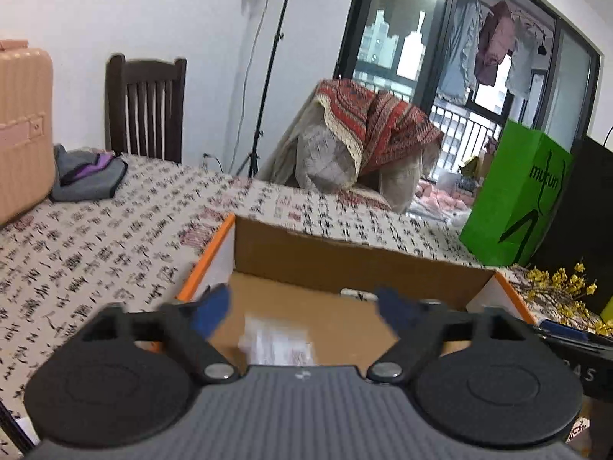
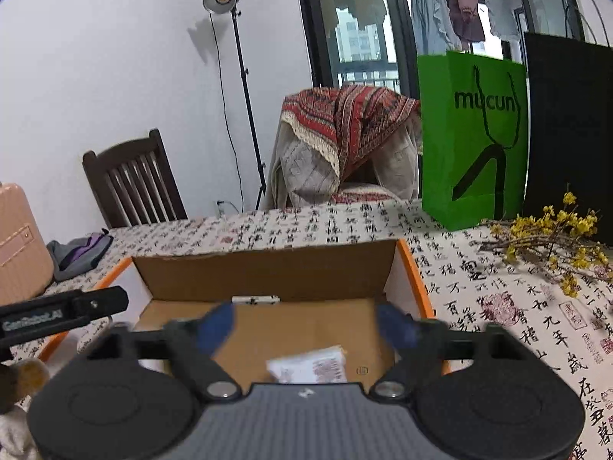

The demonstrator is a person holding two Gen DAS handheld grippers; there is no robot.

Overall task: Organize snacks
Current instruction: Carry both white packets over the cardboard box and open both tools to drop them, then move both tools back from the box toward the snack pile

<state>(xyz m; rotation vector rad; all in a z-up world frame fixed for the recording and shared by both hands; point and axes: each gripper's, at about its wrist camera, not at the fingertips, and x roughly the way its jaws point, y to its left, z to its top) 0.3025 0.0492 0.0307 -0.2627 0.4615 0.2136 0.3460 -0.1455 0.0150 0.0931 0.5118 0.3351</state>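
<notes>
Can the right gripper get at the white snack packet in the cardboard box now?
Probably yes: right gripper is open above the cardboard box, and the white snack packet lies uncovered below it.

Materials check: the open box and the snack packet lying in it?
Box: looks like corrugated cardboard, with matte brown inner walls and floor, orange outer edges and a visible fold seam. Snack packet: probably thin plastic film, white with reddish print and crinkled edges; blur leaves it open.
</notes>
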